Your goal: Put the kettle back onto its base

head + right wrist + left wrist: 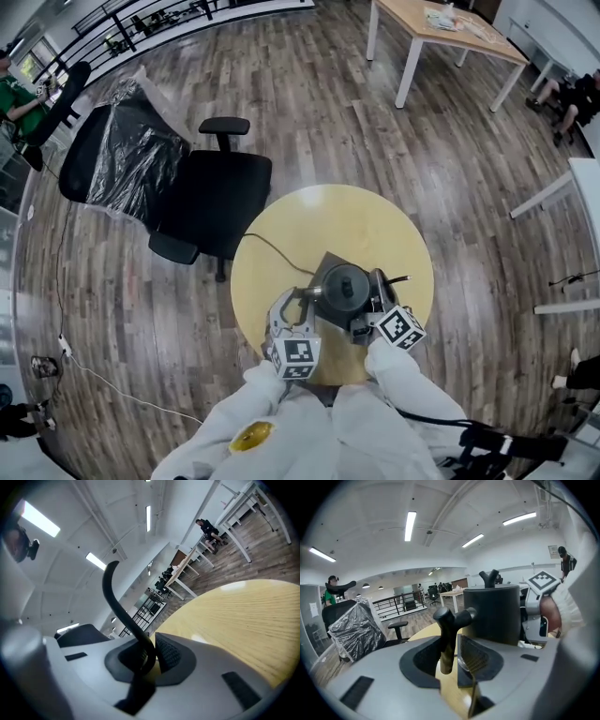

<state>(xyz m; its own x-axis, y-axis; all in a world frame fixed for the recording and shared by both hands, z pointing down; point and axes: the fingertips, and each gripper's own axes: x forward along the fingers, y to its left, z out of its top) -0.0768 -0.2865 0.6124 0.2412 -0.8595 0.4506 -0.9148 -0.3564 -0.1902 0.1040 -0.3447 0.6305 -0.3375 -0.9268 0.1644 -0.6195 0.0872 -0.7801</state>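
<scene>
Looking down from the head view, the kettle (345, 289) is right over its dark square base (325, 264) in the middle of the round table (337, 211), with the cord (272, 246) trailing off to the left. Can't tell if it's fully seated or hanging just above, tbh. The right gripper (150, 656) is clamped on the kettle's curved black handle (117, 602). The left gripper (457, 657) has its jaws apart. A black T-shaped piece (451, 618) stands between them, just beside the kettle body, but there's a visible gap on one side, so no squeeze. My guess is placement is basically there. What's left is settling it down if needed and letting go.
</scene>
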